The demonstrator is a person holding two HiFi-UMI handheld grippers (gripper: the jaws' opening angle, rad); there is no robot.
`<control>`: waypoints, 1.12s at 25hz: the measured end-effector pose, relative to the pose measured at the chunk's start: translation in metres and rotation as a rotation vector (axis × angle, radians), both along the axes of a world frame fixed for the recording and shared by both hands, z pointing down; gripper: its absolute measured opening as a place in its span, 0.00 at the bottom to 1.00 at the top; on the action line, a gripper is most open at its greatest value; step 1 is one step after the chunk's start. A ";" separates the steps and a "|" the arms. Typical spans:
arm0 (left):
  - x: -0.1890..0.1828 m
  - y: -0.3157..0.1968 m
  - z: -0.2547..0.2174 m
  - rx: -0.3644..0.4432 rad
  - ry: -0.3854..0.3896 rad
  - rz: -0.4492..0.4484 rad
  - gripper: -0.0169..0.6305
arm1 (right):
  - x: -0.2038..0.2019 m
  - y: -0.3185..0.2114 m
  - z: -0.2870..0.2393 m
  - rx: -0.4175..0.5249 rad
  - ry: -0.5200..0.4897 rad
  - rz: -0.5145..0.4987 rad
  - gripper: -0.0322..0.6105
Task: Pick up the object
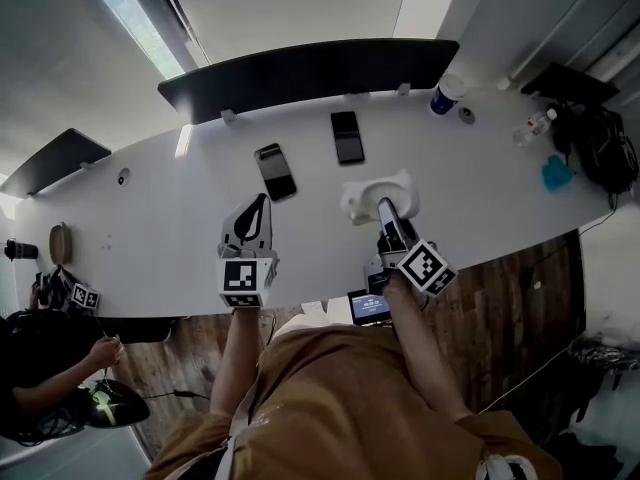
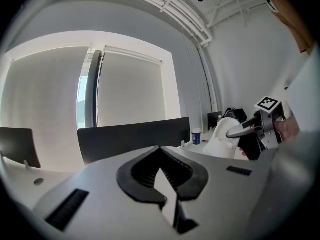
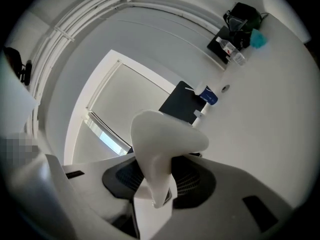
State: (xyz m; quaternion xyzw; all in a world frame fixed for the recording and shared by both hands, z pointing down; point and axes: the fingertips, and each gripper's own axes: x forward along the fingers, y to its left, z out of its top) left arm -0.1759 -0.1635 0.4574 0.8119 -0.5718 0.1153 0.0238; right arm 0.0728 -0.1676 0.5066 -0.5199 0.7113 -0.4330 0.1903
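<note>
- Two hand-held grippers reach over a long white table [image 1: 150, 228], which we see from above in the head view.
- The left gripper [image 1: 262, 201] hangs over the near half of the table. In its own view we see its black jaws pressed together at the tips, with nothing between them.
- The right gripper [image 1: 384, 208] is clenched on the white moulded object [image 1: 372, 192]. In the right gripper view, the object's narrow lower end sits between the two jaws and its broad rounded top rises above them.
- The object is a little right of the table's middle, straight ahead of the person. We cannot tell whether its base touches the tabletop.
- A dark phone [image 1: 275, 171] lies flat just beyond the left gripper, and a second dark phone [image 1: 347, 136] lies beyond the object.
- A blue and white cup [image 1: 445, 95] stands at the far edge, to the right.
- At the table's right end we see a clear bottle [image 1: 532, 126] and a black bag [image 1: 600, 148].
</note>
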 end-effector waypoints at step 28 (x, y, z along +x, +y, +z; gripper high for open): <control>-0.012 -0.011 -0.037 0.069 0.027 -0.046 0.04 | -0.025 -0.008 -0.116 0.402 0.577 -0.036 0.30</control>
